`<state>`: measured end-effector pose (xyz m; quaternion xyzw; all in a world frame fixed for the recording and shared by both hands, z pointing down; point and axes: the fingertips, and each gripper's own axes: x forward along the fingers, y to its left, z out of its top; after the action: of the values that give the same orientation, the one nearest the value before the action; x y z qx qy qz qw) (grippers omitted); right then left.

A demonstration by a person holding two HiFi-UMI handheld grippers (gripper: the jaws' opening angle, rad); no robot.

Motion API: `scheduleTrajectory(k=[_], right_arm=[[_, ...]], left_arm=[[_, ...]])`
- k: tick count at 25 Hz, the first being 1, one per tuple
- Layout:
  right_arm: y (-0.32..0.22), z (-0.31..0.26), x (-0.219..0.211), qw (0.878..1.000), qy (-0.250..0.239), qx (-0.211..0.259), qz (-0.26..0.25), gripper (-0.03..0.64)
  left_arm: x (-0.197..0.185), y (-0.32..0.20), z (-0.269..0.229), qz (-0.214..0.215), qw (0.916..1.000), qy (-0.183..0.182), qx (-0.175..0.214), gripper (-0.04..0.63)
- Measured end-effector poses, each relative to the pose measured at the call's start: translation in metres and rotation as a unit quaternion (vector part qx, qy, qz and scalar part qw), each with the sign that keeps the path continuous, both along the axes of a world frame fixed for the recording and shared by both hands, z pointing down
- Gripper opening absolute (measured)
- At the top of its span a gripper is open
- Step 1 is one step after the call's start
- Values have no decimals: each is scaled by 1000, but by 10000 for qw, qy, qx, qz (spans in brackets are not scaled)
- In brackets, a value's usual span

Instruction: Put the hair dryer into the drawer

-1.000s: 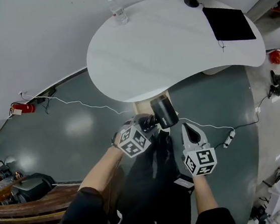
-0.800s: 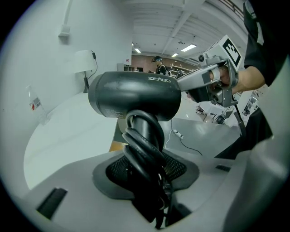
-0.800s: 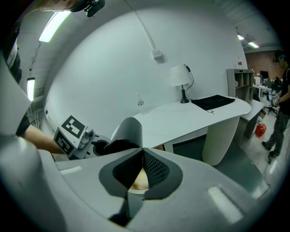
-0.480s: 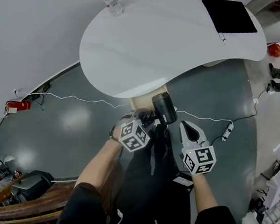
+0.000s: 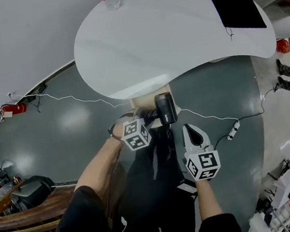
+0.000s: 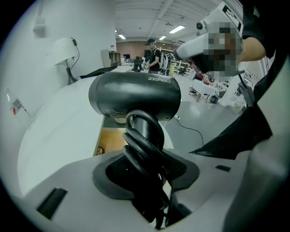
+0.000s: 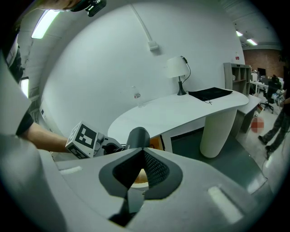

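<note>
Dark grey floor is seen all round, with a white curved table (image 5: 166,31) on the far side and a white cable (image 5: 208,116) trailing over the floor to the right. Tucked under the near edge of the table, a wood-coloured opening (image 5: 151,92) is visible. That's probably the drawer, though tbh it can't be confirmed from the head view.

The hair dryer (image 5: 165,108) is held up in the air just on the near side of that opening, with the barrel lying roughly along the near-far line. It's clamped round the handle by the left gripper (image 5: 153,119). The black cord (image 6: 143,144) is wound round the handle, so the pads are biting on cord loops as much as on plastic. The right gripper (image 5: 189,130) is parked just to the right and a bit nearer, jaws brought together at the tips with nothing between them.

Handling-wise, the body is hard, smooth plastic and looks fairly light. The weight sits up in the barrel though, so it can be expected to want to swing over the grip. The wrapped cord looks rubbery, which should help against slipping, but loops could get rolled or shed if squeezed off-centre. The handle, close under the barrel, is judged the best spot to be held. The round barrel would likely be too wide and slick.
</note>
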<state>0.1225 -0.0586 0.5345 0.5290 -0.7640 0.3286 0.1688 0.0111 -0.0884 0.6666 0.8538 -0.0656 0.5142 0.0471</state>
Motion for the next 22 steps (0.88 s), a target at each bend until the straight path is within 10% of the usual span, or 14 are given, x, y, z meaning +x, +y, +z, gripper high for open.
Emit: scheduleTrajectory(k=[22], right_arm=[[-13,70,-2,9992,160,-353,68,4]], left_arm=[[6,-6,65,22,9986,-421,-308,187]])
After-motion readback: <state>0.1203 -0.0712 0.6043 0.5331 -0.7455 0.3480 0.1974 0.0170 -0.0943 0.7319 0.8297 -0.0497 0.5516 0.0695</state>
